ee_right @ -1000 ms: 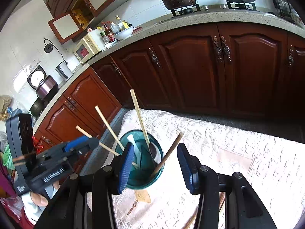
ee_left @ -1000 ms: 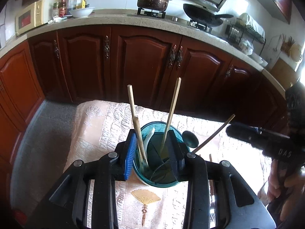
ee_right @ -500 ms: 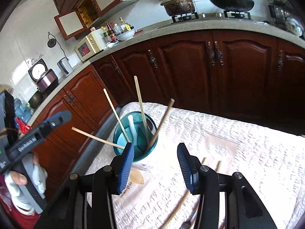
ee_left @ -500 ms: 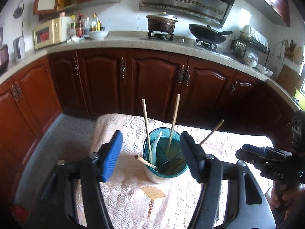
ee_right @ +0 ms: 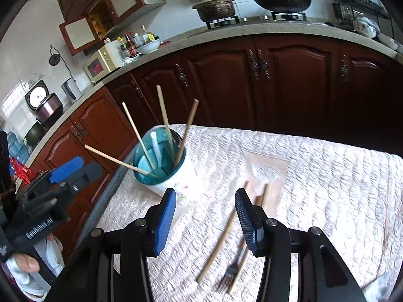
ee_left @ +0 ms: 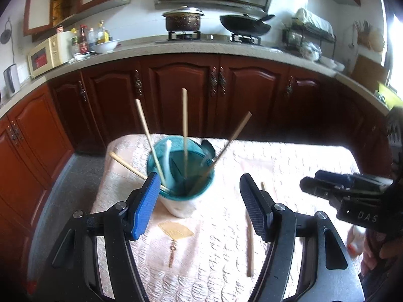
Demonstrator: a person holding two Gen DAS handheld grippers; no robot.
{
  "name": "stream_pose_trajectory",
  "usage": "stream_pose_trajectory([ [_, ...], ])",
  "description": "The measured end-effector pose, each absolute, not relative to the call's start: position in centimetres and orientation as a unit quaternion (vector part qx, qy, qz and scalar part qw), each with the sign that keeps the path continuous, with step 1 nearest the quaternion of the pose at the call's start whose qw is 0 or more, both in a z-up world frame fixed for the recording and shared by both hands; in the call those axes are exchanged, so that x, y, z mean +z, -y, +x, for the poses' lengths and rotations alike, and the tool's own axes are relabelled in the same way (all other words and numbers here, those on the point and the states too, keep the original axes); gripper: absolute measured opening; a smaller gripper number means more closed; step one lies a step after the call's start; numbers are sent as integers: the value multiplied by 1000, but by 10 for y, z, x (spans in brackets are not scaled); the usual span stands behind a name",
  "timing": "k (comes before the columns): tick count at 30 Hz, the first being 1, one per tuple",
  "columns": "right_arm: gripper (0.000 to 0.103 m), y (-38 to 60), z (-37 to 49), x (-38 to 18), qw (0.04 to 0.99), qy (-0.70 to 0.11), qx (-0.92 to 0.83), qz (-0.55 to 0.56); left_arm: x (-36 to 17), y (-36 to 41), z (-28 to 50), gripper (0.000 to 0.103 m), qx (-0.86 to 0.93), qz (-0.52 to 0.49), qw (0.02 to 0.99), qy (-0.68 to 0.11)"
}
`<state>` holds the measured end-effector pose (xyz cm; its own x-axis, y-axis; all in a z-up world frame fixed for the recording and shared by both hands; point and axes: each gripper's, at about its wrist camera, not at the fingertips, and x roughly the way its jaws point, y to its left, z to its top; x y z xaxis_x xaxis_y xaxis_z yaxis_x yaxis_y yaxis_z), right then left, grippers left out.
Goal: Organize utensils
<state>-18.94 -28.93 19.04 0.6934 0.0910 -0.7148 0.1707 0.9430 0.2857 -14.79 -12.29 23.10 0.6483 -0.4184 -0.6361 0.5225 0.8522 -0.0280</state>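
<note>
The worktop [ee_right: 327, 176] w/ its pale quilted cloth carried the teal holder [ee_right: 161, 168], upright w/ chopsticks & a white spoon inside. Left tongs [ee_left: 199, 206] & right tongs [ee_right: 205, 219] were both released, empty. Loose chopsticks [ee_right: 221, 236] & a fork [ee_right: 233, 270] lay flat near the right tongs.

The utensil holder [ee_right: 173, 176] looks glossy ceramic with a teal plastic insert. Beside it, matt wooden chopsticks [ee_right: 221, 234] lie on quilted cloth [ee_right: 314, 176].

A teal-rimmed white ceramic holder [ee_right: 173, 176] with a small floral print is seen on a pale pink quilted cloth [ee_right: 314, 176]. Tan wooden chopsticks [ee_right: 221, 234] are shown. Blue pads [ee_right: 163, 222] are carried on black tongs.
</note>
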Motion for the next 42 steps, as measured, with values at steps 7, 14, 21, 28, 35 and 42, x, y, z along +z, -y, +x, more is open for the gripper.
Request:
stream_pose_trajectory([
  [7,47,303,-214,183,899,-401,-47,169,210,142,-158,66,-281,77,889,-353],
  [14,47,328,-231,159,885,-427,-78,169,178,151,-153,65,-294,80,868,-391],
  [21,47,352,-233,113,858,-464,-92,199,134,164,-146,65,-306,88,844,-432],
  [28,38,360,-202,67,840,-495,-71,209,91,190,-139,65,-317,99,817,-472],
  [35,24,355,-166,24,819,-527,-47,222,58,210,-135,65,-329,108,792,-503],
  [42,8,351,-151,5,811,-537,-41,228,37,222,-134,46,-336,110,776,-523],
])
